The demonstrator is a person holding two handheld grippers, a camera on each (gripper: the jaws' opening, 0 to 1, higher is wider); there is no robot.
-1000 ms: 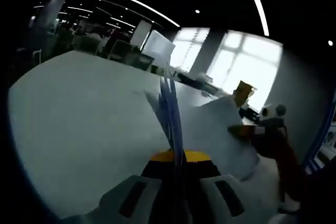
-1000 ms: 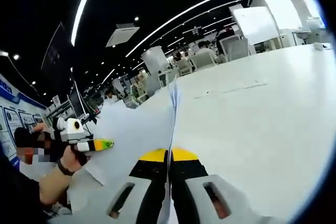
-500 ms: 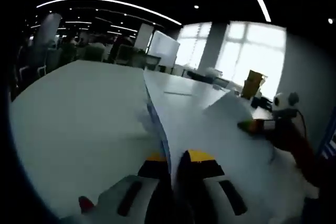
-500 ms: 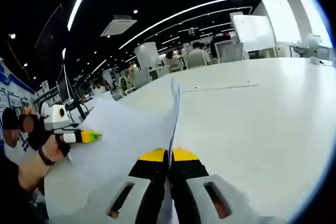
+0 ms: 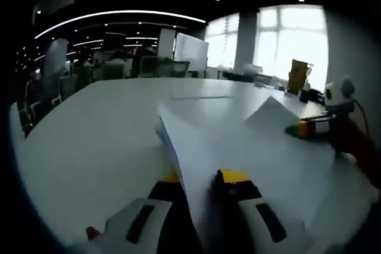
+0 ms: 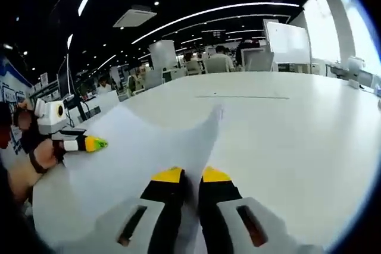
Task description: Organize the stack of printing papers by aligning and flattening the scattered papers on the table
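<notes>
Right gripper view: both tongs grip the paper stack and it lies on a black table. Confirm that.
Wrong on the colour. The right gripper view shows the table is white, not black. The rest holds: the right tongs and the left tongs both grip the paper stack.

Our left gripper (image 5: 199, 185): pale grey jaws with dark slots, black shanks, yellow tips; small red mark at 7 o'clock. Our right gripper (image 6: 190, 176): same grey, black and yellow. Our hand (image 6: 37, 154) at 9 o'clock wears a dark wrist strap.
</notes>
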